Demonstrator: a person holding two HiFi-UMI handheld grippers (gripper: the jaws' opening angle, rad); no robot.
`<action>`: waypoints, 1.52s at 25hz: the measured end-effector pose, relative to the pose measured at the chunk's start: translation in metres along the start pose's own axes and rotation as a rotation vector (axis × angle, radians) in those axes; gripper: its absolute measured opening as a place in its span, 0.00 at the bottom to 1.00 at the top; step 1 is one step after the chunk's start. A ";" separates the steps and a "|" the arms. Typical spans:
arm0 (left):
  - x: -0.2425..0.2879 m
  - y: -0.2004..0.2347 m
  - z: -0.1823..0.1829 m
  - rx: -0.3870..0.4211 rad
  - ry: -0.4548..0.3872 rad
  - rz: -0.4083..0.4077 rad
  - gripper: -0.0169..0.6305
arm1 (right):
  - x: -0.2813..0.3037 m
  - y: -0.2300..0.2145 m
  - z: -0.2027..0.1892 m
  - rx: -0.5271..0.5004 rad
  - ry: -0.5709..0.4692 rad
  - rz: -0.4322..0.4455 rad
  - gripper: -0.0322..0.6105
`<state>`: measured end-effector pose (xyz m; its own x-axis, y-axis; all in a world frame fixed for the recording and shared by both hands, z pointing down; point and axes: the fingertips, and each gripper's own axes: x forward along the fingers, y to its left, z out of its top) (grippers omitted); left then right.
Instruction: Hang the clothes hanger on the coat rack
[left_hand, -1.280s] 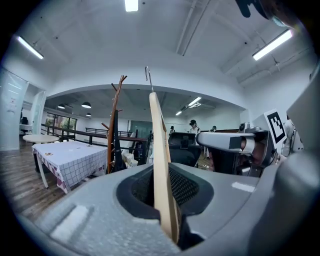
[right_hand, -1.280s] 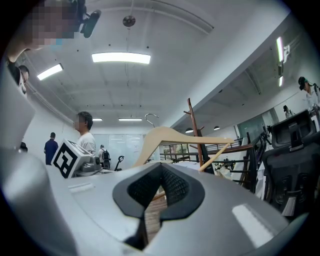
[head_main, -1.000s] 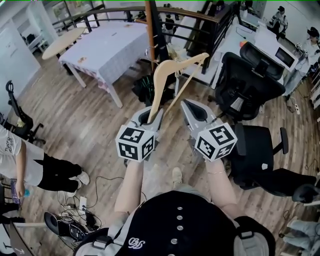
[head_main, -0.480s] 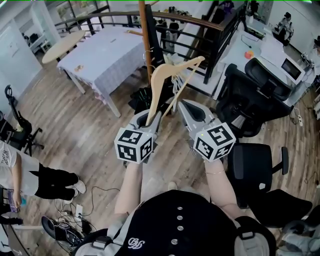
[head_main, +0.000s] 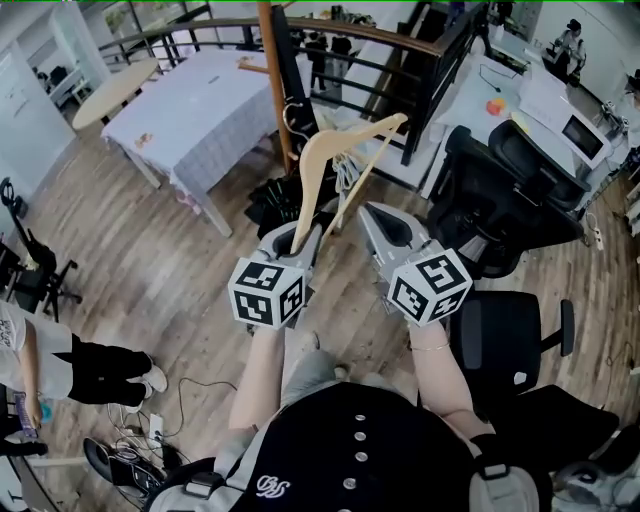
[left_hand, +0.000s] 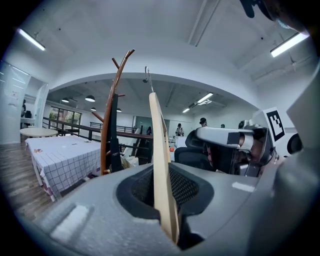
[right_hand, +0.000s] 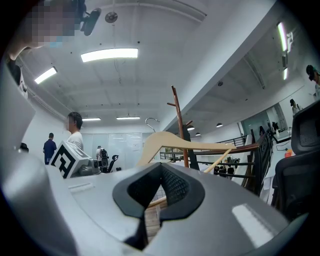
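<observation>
The clothes hanger is pale, smooth wood with a dull sheen and a thin bright metal hook, while the coat rack is darker reddish-brown wood with a glossier finish. The left tongs and right tongs are matt grey plastic with black, finely textured pads. The floor is streaky wood-look planking, and a checked cloth covers the surface.
</observation>
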<state>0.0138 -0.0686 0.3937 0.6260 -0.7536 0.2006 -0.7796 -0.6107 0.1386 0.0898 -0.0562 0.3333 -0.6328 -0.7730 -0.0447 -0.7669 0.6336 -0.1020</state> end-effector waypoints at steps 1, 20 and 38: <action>0.003 0.002 0.000 0.000 0.002 0.000 0.09 | 0.003 -0.003 -0.001 0.001 0.003 -0.001 0.04; 0.097 0.101 0.058 0.020 -0.061 -0.068 0.09 | 0.133 -0.074 0.012 -0.043 -0.020 -0.041 0.04; 0.184 0.197 0.118 0.074 -0.099 -0.094 0.09 | 0.250 -0.132 0.028 -0.066 -0.058 -0.097 0.04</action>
<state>-0.0220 -0.3564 0.3437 0.6979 -0.7101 0.0931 -0.7161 -0.6934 0.0801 0.0356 -0.3340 0.3082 -0.5491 -0.8303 -0.0956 -0.8311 0.5545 -0.0427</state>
